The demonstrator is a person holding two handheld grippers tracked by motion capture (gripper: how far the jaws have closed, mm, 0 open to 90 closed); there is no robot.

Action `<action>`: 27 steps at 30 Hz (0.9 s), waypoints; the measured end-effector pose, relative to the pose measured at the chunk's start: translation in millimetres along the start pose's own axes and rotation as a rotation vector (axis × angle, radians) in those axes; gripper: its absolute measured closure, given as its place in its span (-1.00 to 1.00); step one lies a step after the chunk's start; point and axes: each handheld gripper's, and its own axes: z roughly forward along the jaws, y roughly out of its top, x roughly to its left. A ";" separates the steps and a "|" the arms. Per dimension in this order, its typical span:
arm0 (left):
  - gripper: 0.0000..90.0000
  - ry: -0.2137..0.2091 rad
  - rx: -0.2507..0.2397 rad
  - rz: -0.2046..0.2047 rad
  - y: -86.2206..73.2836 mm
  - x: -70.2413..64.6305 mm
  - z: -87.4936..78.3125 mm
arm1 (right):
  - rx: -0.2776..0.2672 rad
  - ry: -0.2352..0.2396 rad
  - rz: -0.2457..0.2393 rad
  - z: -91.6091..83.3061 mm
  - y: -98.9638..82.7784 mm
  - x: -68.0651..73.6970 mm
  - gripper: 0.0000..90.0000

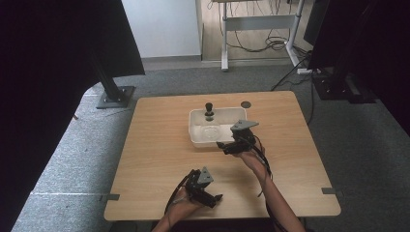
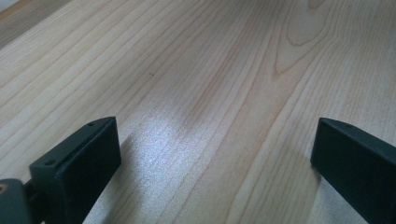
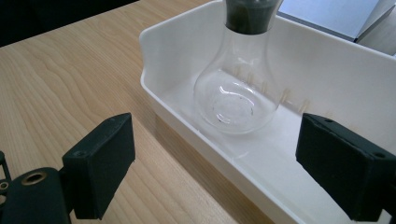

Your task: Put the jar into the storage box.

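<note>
A clear round-bottomed glass flask [image 3: 236, 100] with a black stopper [image 1: 209, 108] stands inside a white plastic tray [image 1: 196, 135] near the middle of the wooden table [image 1: 154, 145]. My right gripper [image 1: 223, 146] hovers at the tray's near right corner, pointing left toward the flask, jaws wide open and empty. In the right gripper view the flask stands between and beyond the two black fingers [image 3: 100, 163]. My left gripper [image 1: 216, 199] rests low near the table's front edge, open and empty, with bare wood between its fingers [image 2: 79, 163].
A small dark round disc [image 1: 246, 104] lies on the table behind the tray. Black stands and a desk frame with cables stand on the grey carpet beyond the table. Bare wood stretches left of the tray.
</note>
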 end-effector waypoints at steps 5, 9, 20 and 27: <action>-0.97 -0.001 0.001 0.000 0.0 0.0 0.0 | -0.001 0.000 0.006 -5.5 -5.2 0.2 -0.75; -0.97 -0.001 0.002 0.001 0.0 0.1 -0.1 | -0.007 -0.003 0.009 -9.8 -8.5 0.2 -0.75; -0.97 -0.001 0.002 0.001 0.0 0.1 -0.1 | -0.013 -0.014 0.020 -21.6 -17.5 -1.2 -0.75; -0.97 -0.001 0.003 0.002 0.0 0.1 -0.1 | -0.012 -0.029 0.021 -30.0 -22.6 -2.7 -0.75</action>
